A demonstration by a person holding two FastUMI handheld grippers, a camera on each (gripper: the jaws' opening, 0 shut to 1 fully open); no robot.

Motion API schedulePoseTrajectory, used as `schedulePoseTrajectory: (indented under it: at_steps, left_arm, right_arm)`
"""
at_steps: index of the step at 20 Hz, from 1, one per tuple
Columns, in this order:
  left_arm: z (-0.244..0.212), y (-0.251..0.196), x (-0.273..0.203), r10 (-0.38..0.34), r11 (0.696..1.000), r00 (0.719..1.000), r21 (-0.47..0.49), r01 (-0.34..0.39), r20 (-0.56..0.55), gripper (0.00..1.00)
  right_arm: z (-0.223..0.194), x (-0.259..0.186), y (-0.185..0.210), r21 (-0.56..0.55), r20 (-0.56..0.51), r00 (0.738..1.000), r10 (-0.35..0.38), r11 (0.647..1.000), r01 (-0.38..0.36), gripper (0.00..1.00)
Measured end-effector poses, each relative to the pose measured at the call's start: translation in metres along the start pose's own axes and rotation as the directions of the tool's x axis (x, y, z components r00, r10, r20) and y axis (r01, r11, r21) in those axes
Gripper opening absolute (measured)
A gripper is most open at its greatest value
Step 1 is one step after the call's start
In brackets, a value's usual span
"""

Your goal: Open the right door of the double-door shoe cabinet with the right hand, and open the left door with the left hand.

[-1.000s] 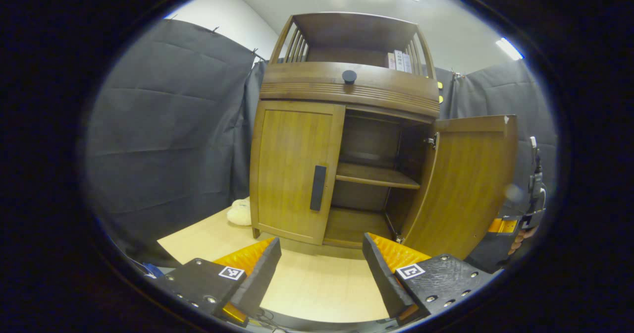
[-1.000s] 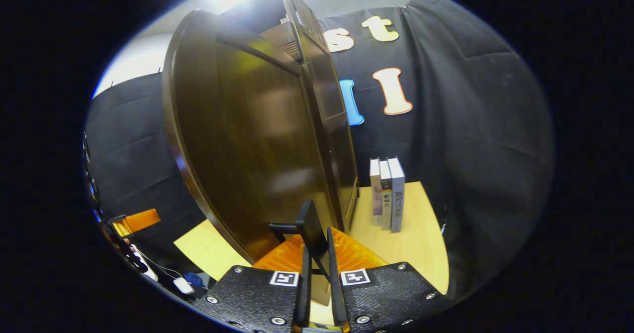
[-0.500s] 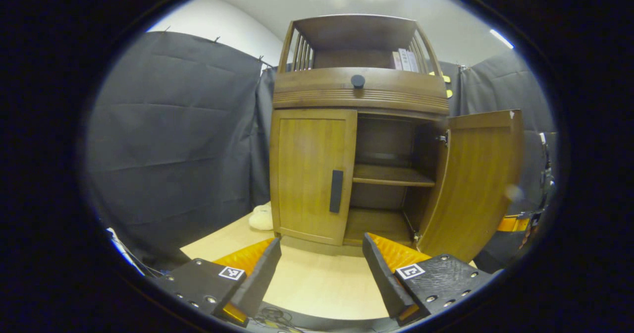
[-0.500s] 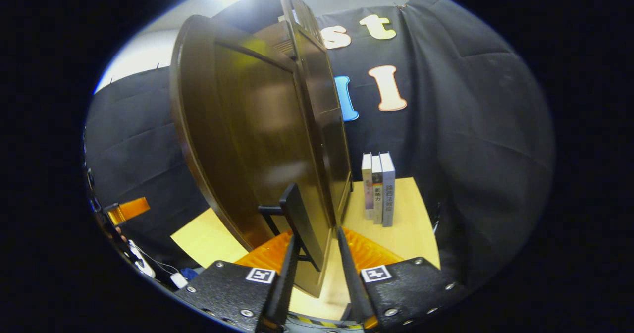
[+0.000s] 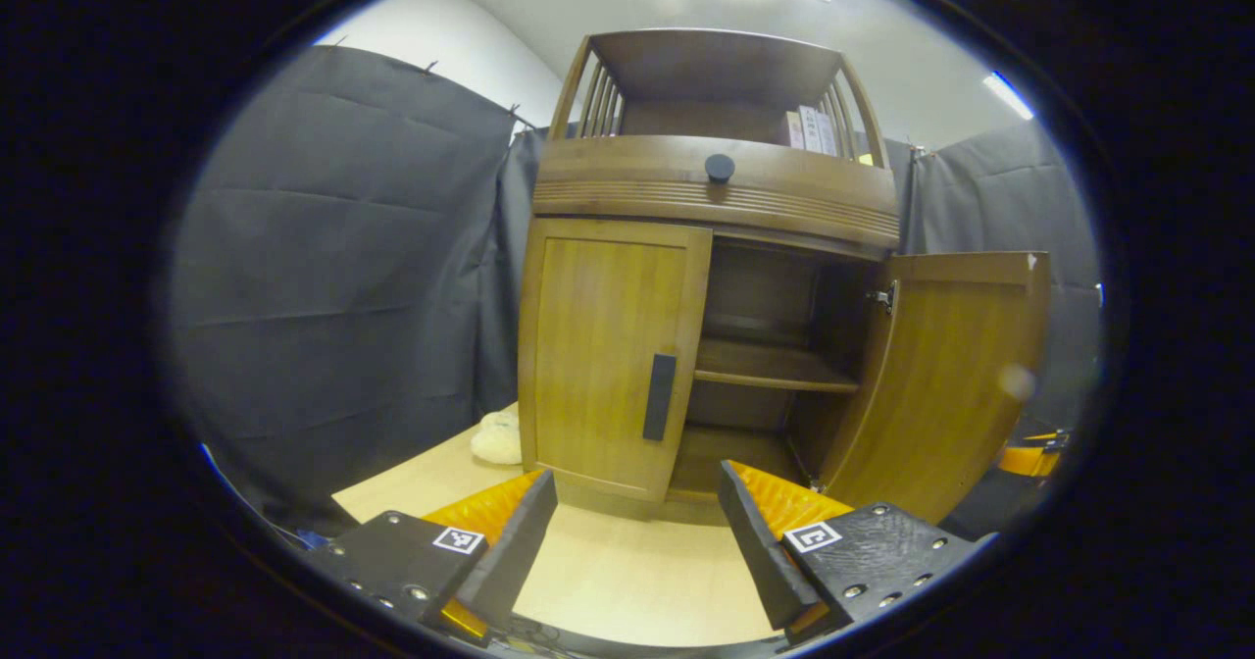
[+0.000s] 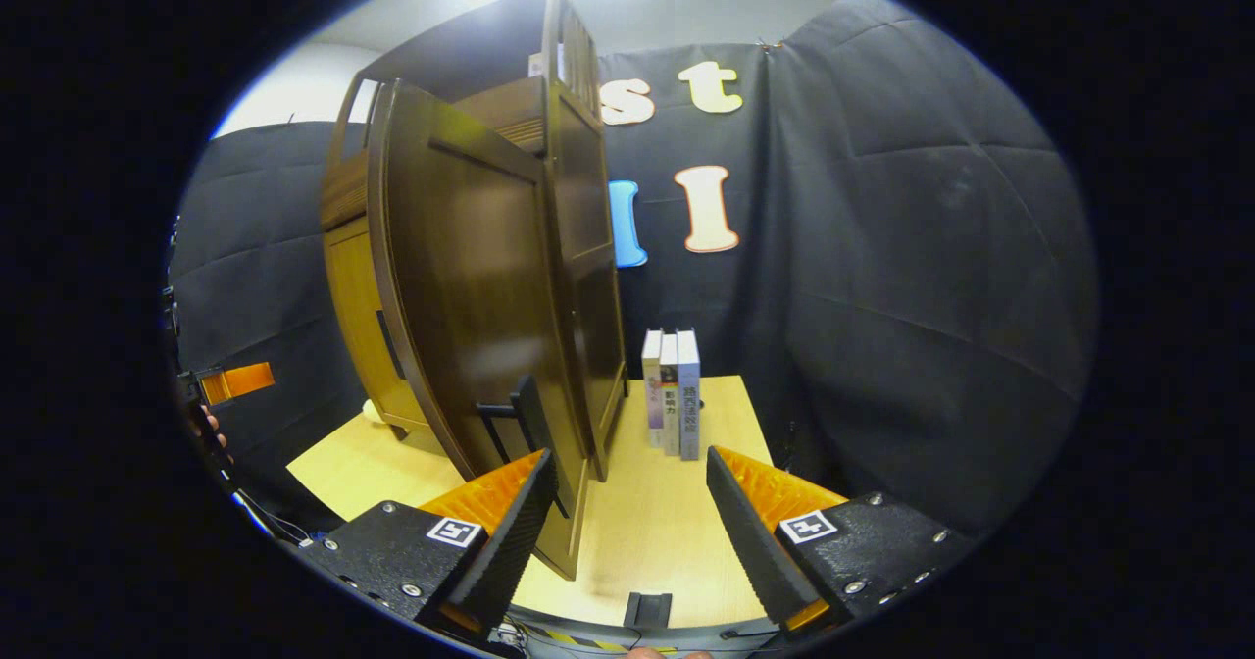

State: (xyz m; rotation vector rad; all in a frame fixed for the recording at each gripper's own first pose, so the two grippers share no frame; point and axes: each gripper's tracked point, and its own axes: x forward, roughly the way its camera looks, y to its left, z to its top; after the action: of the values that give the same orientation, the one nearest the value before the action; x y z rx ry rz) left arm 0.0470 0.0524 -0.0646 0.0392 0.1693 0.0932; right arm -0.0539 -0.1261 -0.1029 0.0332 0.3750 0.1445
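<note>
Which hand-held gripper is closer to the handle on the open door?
The right hand-held gripper. The open door's handle sits just past its left finger. The left hand-held gripper faces the closed door, farther off.

Each gripper, the left gripper (image 5: 637,527) and the right gripper (image 6: 627,512), has two wedge-shaped ribbed fingers on textured black blocks with silver screws, and a small square black-and-white marker behind each finger.

Wooden shoe cabinet (image 5: 713,188) upright on the table; right door (image 5: 936,375) swung open; left door (image 5: 608,350) shut.
</note>
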Motion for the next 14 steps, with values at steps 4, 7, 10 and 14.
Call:
schedulePoseTrajectory:
  at_steps: [4, 7, 10, 14]
  left_arm:
    - [0.009, -0.003, 0.036, -0.079, 0.996, 0.997, 0.029, 0.079, -0.004, 1.00]
    - [0.010, -0.008, 0.071, -0.135, 0.990, 0.991, 0.042, 0.135, -0.008, 1.00]
    - [0.006, -0.013, 0.106, -0.194, 0.980, 0.981, 0.037, 0.194, -0.011, 1.00]
    - [-0.001, -0.023, 0.152, -0.268, 0.962, 0.963, 0.042, 0.269, -0.021, 1.00]
  right_arm:
    - [-0.002, -0.020, -0.009, 0.010, -0.001, 0.993, -0.118, 0.993, 0.118, 0.94]
    - [-0.001, -0.028, 0.001, 0.031, 0.026, 0.982, -0.188, 0.982, 0.187, 0.94]
    - [0.001, -0.043, 0.009, 0.042, 0.053, 0.960, -0.274, 0.961, 0.272, 0.94]
    - [0.004, -0.068, 0.026, 0.060, 0.090, 0.928, -0.362, 0.932, 0.357, 0.94]
